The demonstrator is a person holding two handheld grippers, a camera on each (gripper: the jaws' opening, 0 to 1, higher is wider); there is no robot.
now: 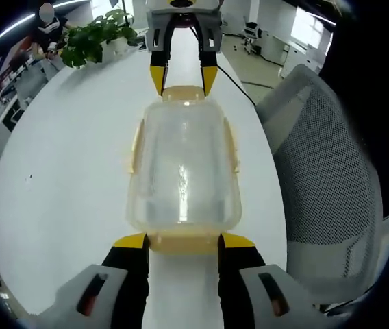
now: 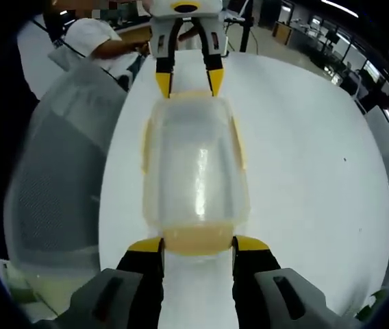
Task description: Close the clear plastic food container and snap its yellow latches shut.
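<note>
Container: the clear plastic food container with yellow latches (image 1: 184,168) sits on the white oval surface (image 1: 64,171), between the two grippers.
Left gripper (image 1: 183,241): at one end latch, jaws either side.
Right gripper (image 2: 198,245): at the opposite end, facing it.
Chair: grey mesh office chair (image 1: 331,171) beside the surface.
Plant: leafy green potted plant (image 1: 98,38) at the far end.

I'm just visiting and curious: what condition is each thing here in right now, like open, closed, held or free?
Clear container: lid on, resting on the white table.
Near end latch: between the left gripper jaws.
Far end latch: between the right gripper jaws.
Side latches: whether snapped, cannot tell.
Left gripper: open.
Right gripper: open.
Mesh chair: unoccupied, beside the table.
</note>
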